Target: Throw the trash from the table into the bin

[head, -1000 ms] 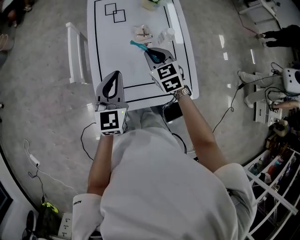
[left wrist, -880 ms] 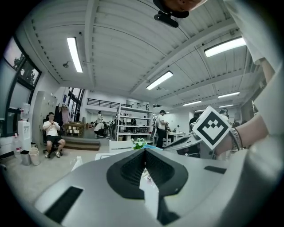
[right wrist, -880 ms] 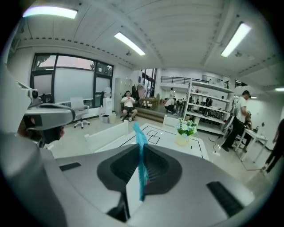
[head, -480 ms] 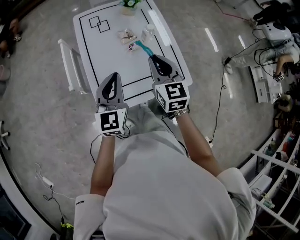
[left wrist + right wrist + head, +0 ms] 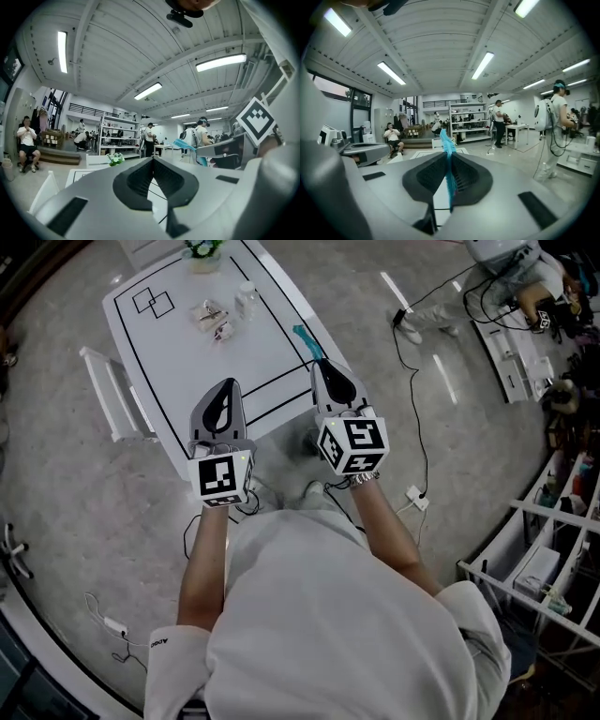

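Note:
My right gripper [image 5: 322,362] is shut on a thin teal wrapper [image 5: 304,337], held in the air past the near right edge of the white table [image 5: 169,362]. In the right gripper view the teal wrapper [image 5: 449,164] stands pinched between the closed jaws and sticks out beyond their tips. My left gripper [image 5: 225,385] hangs over the table's near edge, jaws together with nothing in them. A crumpled clear wrapper [image 5: 211,317] and a small plastic bottle [image 5: 247,298] lie farther back on the table. No bin shows in any view.
A small potted plant [image 5: 202,249] sits at the table's far end. A white chair [image 5: 108,395] stands at the table's left. Cables [image 5: 412,362] run over the floor on the right, with shelving [image 5: 553,549] beyond. Several people stand or sit across the room.
Both grippers have drawn back from the table and risen. The right one carried the teal wrapper off the tabletop to beyond its right edge. The table now lies farther up and left.

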A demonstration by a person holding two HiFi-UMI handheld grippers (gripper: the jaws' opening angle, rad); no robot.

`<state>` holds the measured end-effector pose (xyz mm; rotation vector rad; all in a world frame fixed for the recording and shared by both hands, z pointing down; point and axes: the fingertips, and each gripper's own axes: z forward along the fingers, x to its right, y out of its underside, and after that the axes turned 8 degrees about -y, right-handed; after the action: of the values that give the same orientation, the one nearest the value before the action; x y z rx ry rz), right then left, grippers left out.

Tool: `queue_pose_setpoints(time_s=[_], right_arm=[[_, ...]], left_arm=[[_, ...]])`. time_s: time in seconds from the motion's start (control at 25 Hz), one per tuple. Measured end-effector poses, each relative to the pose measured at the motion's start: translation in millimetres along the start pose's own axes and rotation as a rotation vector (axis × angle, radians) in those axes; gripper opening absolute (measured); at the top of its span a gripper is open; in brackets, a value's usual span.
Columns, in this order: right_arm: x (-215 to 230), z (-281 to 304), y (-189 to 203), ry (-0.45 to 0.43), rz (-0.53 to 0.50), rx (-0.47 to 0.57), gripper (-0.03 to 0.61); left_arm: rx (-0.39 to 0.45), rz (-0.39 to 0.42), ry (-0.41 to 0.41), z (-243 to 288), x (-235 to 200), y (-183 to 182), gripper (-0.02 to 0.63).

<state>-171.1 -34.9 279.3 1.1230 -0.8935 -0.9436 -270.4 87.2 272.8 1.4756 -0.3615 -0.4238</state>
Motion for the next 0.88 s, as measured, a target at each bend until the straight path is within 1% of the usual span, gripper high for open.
queue_pose_setpoints(time_s=[0.12,0.32,0.44,0.52,0.68,0.76,0.88], right_arm=[[32,-34,6,0.073,0.009,0.019,0.037],[97,-103,16,0.178,0.011,0.03,0.037],[137,-147,31,0.227,0.027,0.021,0.037],[161,-176,41,0.26,0.041,0.018,0.037],[201,-230,59,0.335,0.029,0.021,0.037],[217,-252,72,0.365,0.045,0.014,0.037],[237,-279,98,0.403,0.076,-0.011,0.037]], left_arm=[[-0.007,0.005,0.071,10,44,3,0.005],[-0.026,0.017,0.192,18,138,8,0.005],[-0.052,-0.001,0.23,15,193,15,0.005],[-0.073,0.004,0.252,11,227,23,0.005],[-0.107,0.003,0.312,2,291,41,0.005],[-0.118,0.005,0.336,0,317,50,0.005],[-0.134,0.029,0.344,-3,348,64,0.005]])
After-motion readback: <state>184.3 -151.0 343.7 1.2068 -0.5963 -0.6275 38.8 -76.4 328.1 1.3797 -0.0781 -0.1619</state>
